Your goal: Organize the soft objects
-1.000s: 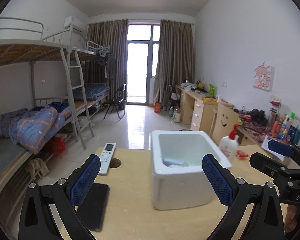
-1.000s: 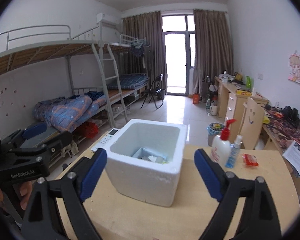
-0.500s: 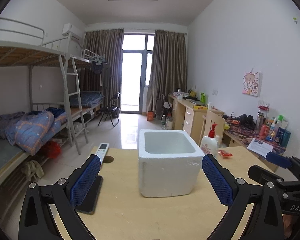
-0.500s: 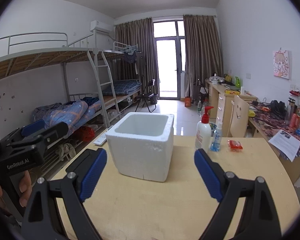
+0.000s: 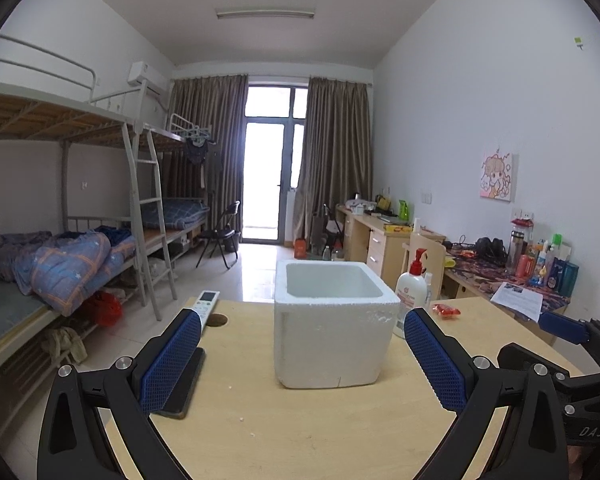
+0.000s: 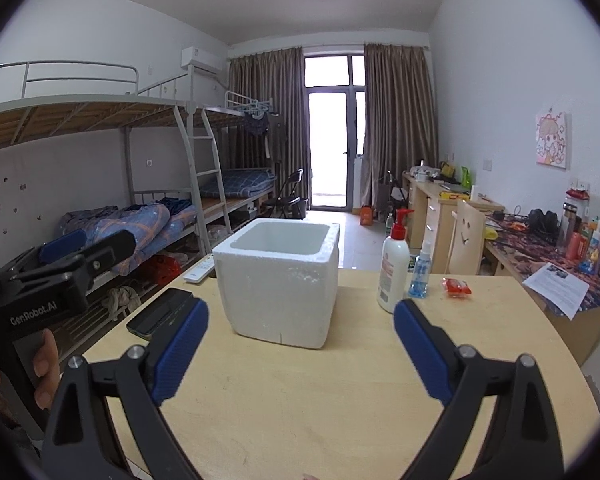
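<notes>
Sitting farther from the grainy, square foam box (image 5: 332,332) than before, both grippers (image 5: 300,356) (image 6: 300,352) hold ribbed blue jaws wide, empty, over the smooth wooden tabletop (image 6: 340,400).

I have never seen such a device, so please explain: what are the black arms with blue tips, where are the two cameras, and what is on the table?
They are two hand-held grippers; a person holds one in each hand, and a camera on each looks forward between its blue pads. The left gripper and right gripper are both open and hold nothing. On the wooden table stand a white foam box, a pump bottle, a small spray bottle, a red packet, a phone and a remote control.
</notes>
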### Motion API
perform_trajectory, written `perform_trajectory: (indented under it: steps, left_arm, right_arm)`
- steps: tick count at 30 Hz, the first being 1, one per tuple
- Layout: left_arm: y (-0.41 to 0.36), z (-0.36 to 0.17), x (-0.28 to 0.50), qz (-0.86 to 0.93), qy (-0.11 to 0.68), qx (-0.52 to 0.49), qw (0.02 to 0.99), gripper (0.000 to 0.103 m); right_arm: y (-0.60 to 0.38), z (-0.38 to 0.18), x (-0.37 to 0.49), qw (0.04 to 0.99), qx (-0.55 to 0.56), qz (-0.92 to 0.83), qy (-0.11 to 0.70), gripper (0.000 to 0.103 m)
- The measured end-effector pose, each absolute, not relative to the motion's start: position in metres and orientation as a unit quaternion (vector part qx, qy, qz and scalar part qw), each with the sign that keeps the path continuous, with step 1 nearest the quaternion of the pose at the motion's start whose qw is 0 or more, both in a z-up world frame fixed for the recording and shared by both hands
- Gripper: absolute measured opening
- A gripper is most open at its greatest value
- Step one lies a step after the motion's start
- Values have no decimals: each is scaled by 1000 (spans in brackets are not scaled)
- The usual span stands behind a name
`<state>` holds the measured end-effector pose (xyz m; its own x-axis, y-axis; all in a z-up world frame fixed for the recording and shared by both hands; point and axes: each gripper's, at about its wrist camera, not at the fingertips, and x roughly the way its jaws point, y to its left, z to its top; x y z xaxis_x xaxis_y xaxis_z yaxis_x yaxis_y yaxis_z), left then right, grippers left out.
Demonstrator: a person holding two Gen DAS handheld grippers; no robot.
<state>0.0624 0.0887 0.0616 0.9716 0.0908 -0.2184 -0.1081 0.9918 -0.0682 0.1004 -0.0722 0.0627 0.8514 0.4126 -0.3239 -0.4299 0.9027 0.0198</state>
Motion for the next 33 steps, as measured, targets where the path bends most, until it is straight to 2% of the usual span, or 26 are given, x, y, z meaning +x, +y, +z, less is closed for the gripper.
perform_trajectory:
  steps: [12, 22, 33]
  left_arm:
    - [81, 28, 49, 48, 109, -31, 992, 102]
    - [75, 3, 25, 81, 82, -34, 993, 102]
    - [77, -7, 23, 94, 96, -33, 990, 102]
  right_arm:
    - [-78, 24, 79, 967, -24, 211, 141, 98]
    - [-86, 8, 55, 972, -14, 212, 100, 99]
    - [-91, -4, 45, 977, -24, 192, 90, 101]
